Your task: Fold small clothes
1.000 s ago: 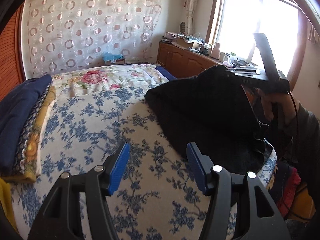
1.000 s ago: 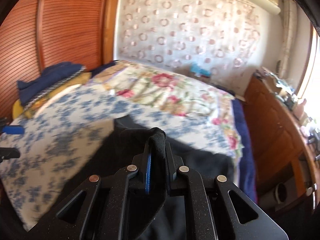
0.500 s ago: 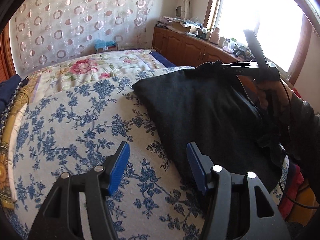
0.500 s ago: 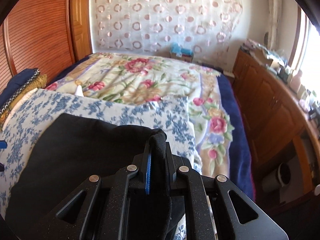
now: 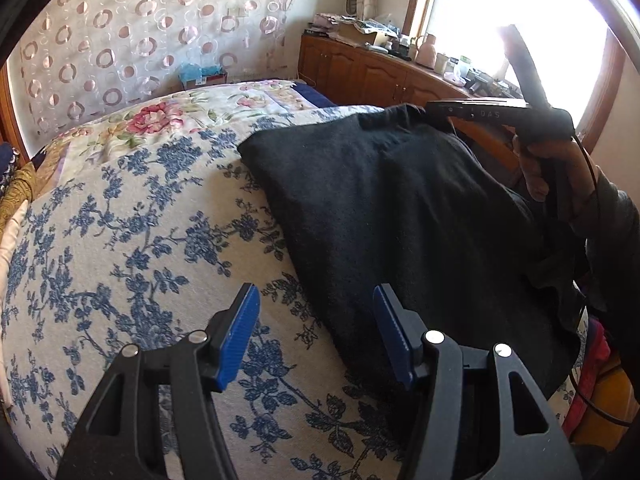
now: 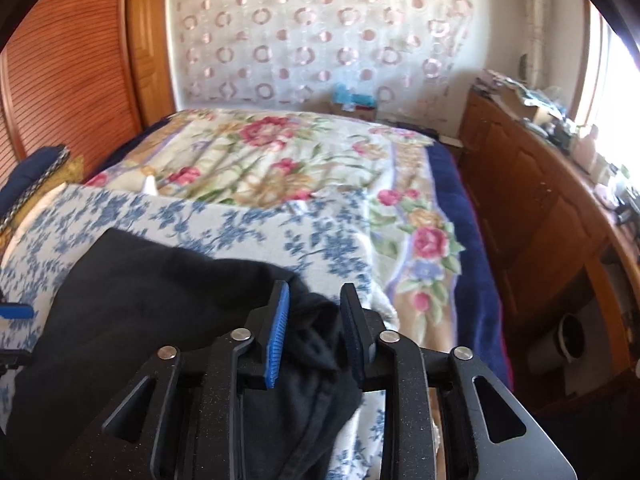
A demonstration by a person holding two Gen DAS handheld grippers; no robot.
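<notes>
A black garment (image 5: 400, 208) lies spread on the blue-flowered sheet (image 5: 140, 240), its near right part hanging over the bed's edge. My left gripper (image 5: 316, 300) is open just above the sheet, its right finger over the garment's near left edge, with nothing held. A hand holds my right gripper (image 5: 434, 109) at the garment's far corner. In the right wrist view the right gripper (image 6: 316, 300) has its jaws opening, and a loose bunch of the black garment (image 6: 140, 300) lies between the pads. The left gripper's blue pad (image 6: 16, 312) shows at the left edge.
A rose-patterned blanket (image 6: 300, 160) covers the far half of the bed. Folded cloths (image 6: 32, 168) are stacked at the left. A wooden cabinet (image 6: 540, 208) with clutter on top runs under the bright window on the right, with a bin (image 6: 568, 340) on the floor. Red cloth (image 5: 592, 360) lies beside the bed.
The right gripper carried the garment's corner out over the bed and lowered it, then its jaws parted. The left gripper moved forward and down toward the garment's near edge, still open.
</notes>
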